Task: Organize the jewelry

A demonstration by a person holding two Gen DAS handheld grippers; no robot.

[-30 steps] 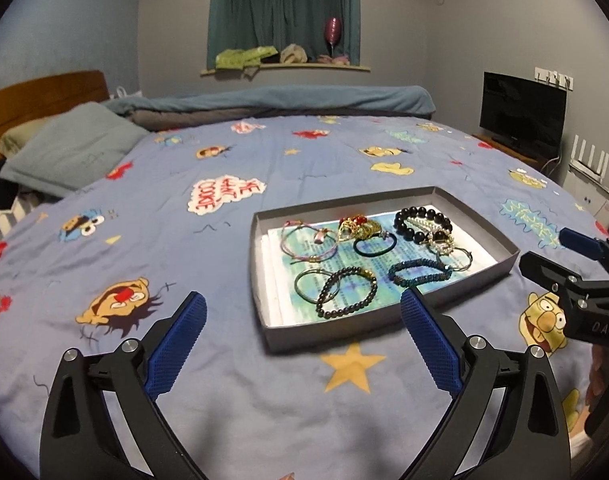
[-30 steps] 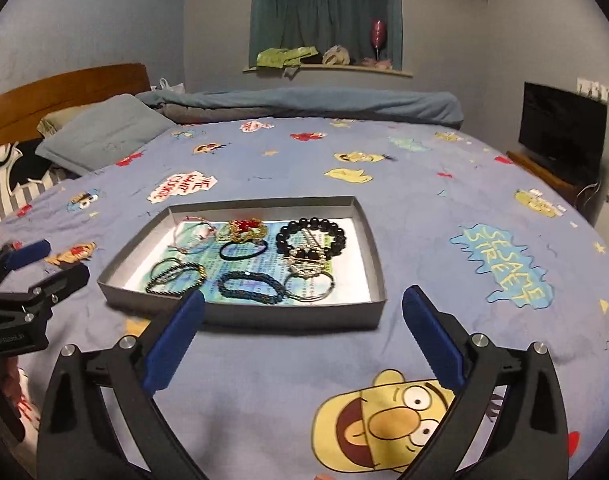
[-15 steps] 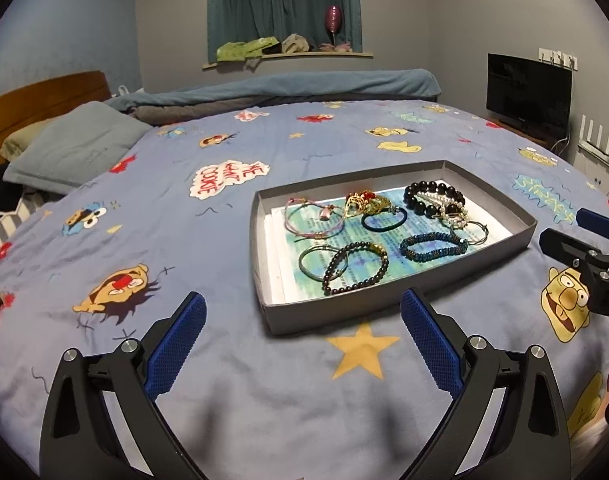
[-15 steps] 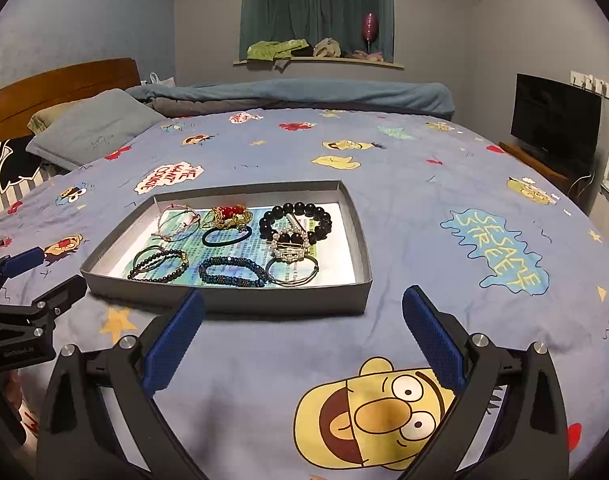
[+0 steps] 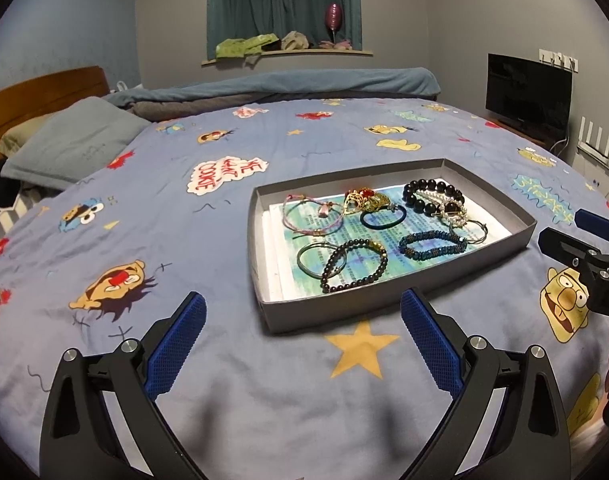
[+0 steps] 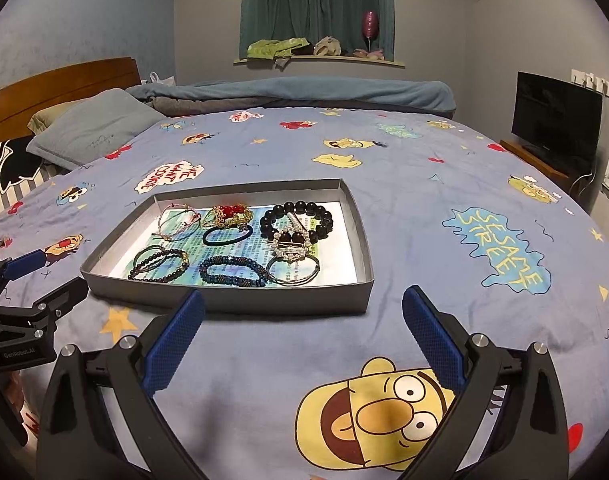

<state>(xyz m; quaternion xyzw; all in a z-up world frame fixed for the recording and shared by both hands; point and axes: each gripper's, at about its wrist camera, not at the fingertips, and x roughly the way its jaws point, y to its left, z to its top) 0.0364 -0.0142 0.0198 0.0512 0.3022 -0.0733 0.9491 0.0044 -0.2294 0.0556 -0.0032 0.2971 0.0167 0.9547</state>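
A shallow grey tray (image 5: 392, 307) (image 6: 232, 299) lies on the bed, lined with printed paper. Inside lie several bracelets: a big black bead bracelet (image 5: 432, 197) (image 6: 296, 219), a pearl piece (image 6: 290, 246), a gold and red one (image 5: 364, 200) (image 6: 228, 214), a pink cord one (image 5: 310, 218) (image 6: 178, 218), a black hair band (image 5: 383, 218) (image 6: 228, 236), a blue beaded one (image 5: 432, 245) (image 6: 232, 271) and a dark beaded one (image 5: 354, 266) (image 6: 158, 264). My left gripper (image 5: 302, 346) is open, just short of the tray's near left corner. My right gripper (image 6: 302, 344) is open and empty, in front of the tray's near right side.
The bed cover (image 5: 176, 248) is blue with cartoon prints. A grey pillow (image 5: 70, 142) and a wooden headboard (image 6: 60, 84) are at the far left. A folded blanket (image 6: 304, 94) lies along the far edge. A dark TV (image 6: 554, 120) stands at the right.
Both grippers have come closer to the tray and tilted down a little, so the tray sits lower and larger in both views. Both stay open.
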